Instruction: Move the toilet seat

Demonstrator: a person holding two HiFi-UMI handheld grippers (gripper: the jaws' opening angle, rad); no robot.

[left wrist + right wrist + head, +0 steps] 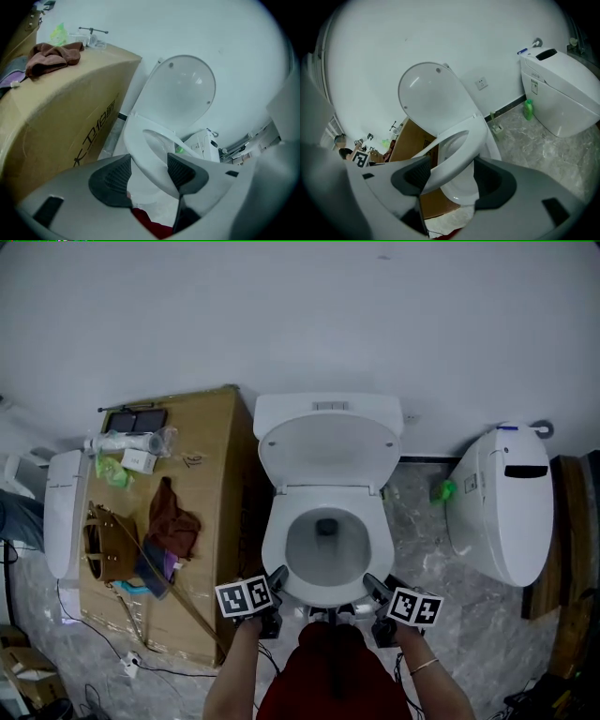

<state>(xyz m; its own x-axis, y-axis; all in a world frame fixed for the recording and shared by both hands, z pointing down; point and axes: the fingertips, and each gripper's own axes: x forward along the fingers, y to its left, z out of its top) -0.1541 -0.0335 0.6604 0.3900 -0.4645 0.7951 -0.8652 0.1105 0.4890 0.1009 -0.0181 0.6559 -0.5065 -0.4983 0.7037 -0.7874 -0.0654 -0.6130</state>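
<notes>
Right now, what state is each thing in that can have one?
White oval toilet lid: raised upright.
White toilet seat ring: lowered, front edge between both claws.
Left claw: open, straddling the seat ring.
Right claw: open, straddling the seat ring.
Second white toilet, right: lid shut.

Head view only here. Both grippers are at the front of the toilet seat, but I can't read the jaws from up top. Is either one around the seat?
Observer: Yes. The toilet seat rim runs between the left gripper's jaws. They stand apart, with a gap on one side.
Operator: Right one?
Observer: The right gripper straddles the seat too, jaws apart, not clamped.
Operator: Seat flat on the bowl?
Observer: In the right gripper view its front looks tilted up off the bowl, though I can't be sure.
</notes>
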